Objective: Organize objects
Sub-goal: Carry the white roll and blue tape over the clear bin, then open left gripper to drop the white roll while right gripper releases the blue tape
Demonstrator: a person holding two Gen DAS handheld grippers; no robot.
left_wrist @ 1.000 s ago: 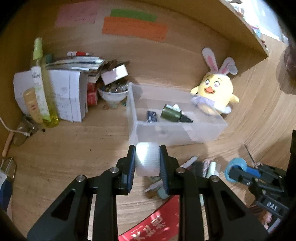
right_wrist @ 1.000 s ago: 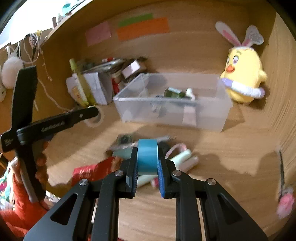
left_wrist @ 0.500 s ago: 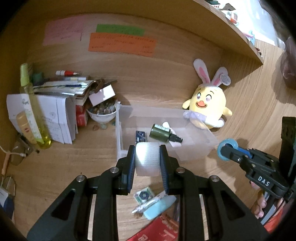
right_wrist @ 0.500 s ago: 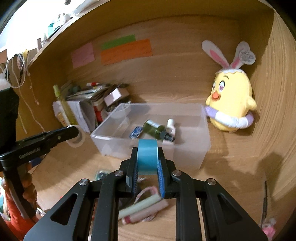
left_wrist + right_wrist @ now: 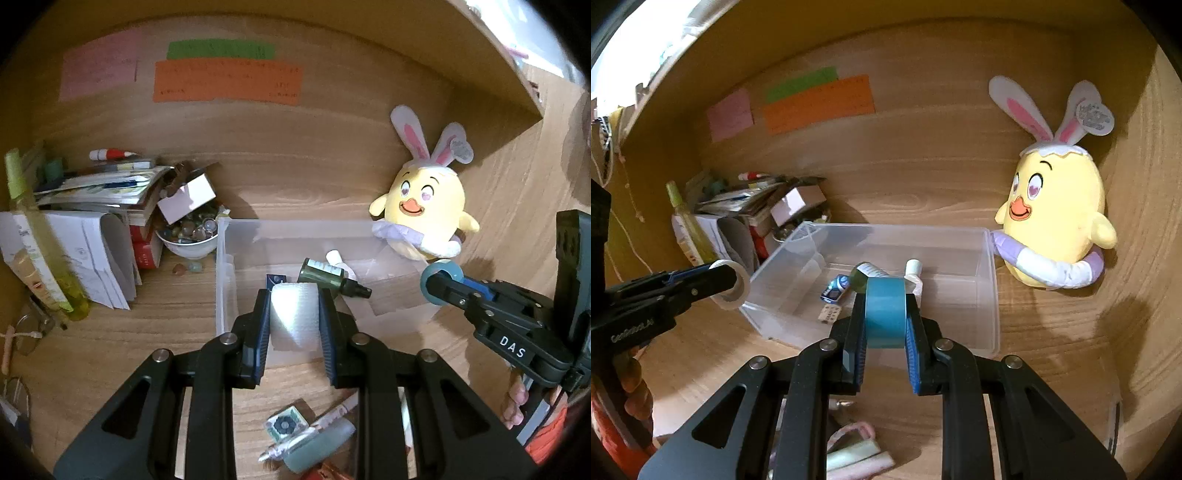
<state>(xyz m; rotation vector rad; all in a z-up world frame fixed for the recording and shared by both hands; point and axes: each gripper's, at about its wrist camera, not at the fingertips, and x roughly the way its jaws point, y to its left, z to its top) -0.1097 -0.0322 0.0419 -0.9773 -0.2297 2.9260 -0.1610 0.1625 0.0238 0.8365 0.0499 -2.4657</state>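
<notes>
Your left gripper (image 5: 294, 319) pinches a white roll of tape (image 5: 294, 316) at the near wall of the clear plastic rectangular bin (image 5: 221, 280). Your right gripper (image 5: 885, 317) clamps a blue roll of tape (image 5: 885, 314) over that bin's near rim. At two o'clock sits the yellow plush chick with rabbit ears (image 5: 1056, 221).

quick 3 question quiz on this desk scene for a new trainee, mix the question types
1. True or false: the left gripper is shut on a white tape roll.
2. The right gripper holds: A) green bottle B) blue tape roll C) marker
3. Which toy stands beside the clear bin?

Key:
1. True.
2. B, the blue tape roll.
3. The yellow chick plush with bunny ears.
</notes>
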